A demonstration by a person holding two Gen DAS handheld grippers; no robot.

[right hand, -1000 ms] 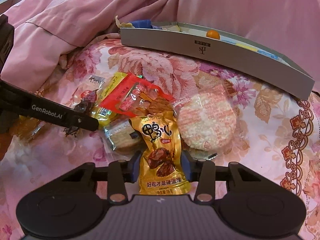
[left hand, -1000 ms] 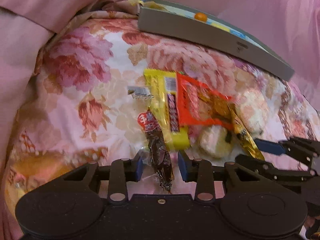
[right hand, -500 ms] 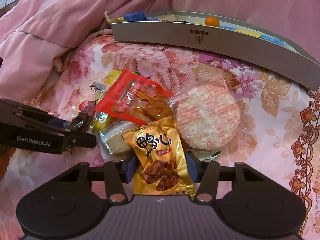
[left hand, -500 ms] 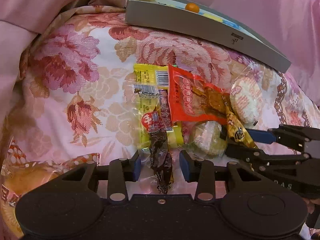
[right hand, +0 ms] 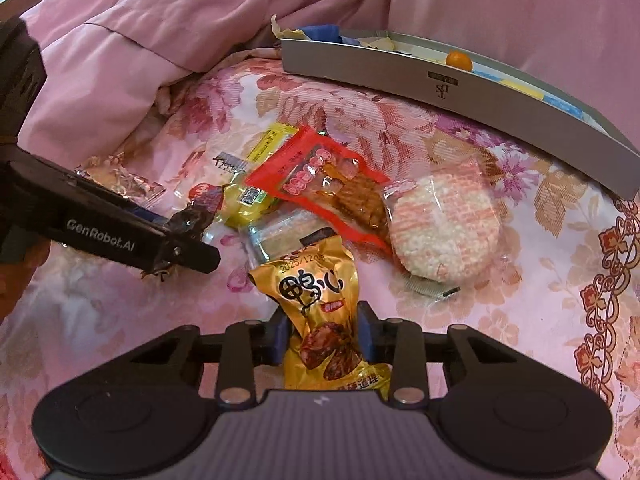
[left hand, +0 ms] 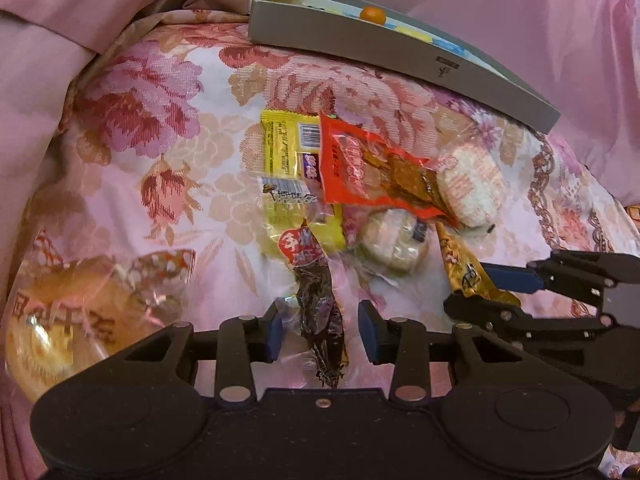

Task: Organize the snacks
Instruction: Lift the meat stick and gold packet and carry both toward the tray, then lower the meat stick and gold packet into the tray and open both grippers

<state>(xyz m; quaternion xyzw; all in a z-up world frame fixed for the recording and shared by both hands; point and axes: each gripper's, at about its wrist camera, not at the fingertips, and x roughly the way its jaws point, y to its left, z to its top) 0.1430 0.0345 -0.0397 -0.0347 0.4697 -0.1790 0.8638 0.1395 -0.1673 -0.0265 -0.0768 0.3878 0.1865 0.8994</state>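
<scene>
Two wrist views, taken one after the other.

Left wrist view
- Left gripper (left hand: 320, 330): jaws part open, with a dark brown, crinkled clear-ended snack wrapper (left hand: 320, 308) lying between the blue pads; whether the pads touch its clear edges I cannot tell.
- Snack pile: just beyond the wrapper lie a yellow foil packet (left hand: 284, 168), a red plastic pouch of brown snack pieces (left hand: 360, 168) overlapping it, a small round pale cake in clear wrap (left hand: 394, 246), and a round white rice cracker in clear wrap (left hand: 470, 186).
- Surface: floral pink bedspread (left hand: 160, 128).
- Box: long grey cardboard tray (left hand: 360, 44) at the far edge, an orange ball (left hand: 372, 15) inside it.
- Near left: large round bun in clear wrap (left hand: 60, 320).
- Right gripper (left hand: 484, 286): enters from the right, closed on a gold foil snack packet (left hand: 460, 268).

Right wrist view
- Right gripper (right hand: 323, 338): jaws have just been closing and now pinch the gold foil snack packet (right hand: 320, 312), lower end pressed between the blue pads, printed top towards the pile.
- Pile: red pouch (right hand: 320, 176) and rice cracker (right hand: 444, 232) just beyond the gold packet; yellow packet (right hand: 268, 144) partly under the pouch.
- Left gripper (right hand: 188, 240): reaches in from the left, its tip over the dark wrapper (right hand: 200, 208).
- Tray (right hand: 400, 72): far side, against pink bedding (right hand: 160, 8).
</scene>
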